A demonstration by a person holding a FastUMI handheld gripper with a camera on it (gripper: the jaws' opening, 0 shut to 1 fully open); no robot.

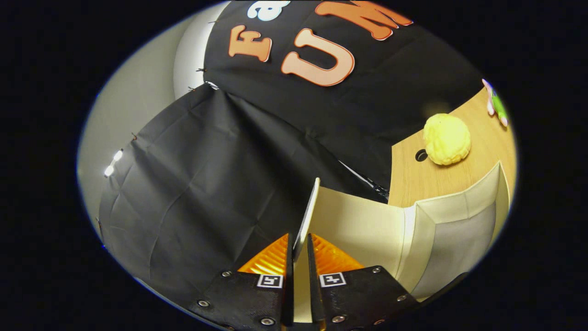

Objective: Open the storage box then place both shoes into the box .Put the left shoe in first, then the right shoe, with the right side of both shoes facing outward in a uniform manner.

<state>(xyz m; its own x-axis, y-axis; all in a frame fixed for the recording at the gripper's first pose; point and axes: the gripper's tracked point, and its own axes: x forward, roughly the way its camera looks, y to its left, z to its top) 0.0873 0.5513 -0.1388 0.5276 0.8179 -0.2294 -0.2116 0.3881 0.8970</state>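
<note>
My claw (299,250), fingers closed on the thin edge of the storage box's lid (307,216), which stands raised on edge between them; the cream storage box (441,234) lies open just beyond, on the bench (464,177), a yellow lumpy ball (446,139) behind it

The storage box (441,230) looks like smooth, matt cream board or fabric-covered panel, with a paler grey matt lining on its inner wall; its lid (307,216), a thin stiff smooth panel, is pinched edge-on between both fingers of the gripper (299,250). The table (413,179) is light wood-grain laminate, smooth with slight sheen. On it sits a yellow ball (446,139), bumpy and soft-looking, matt.
</note>
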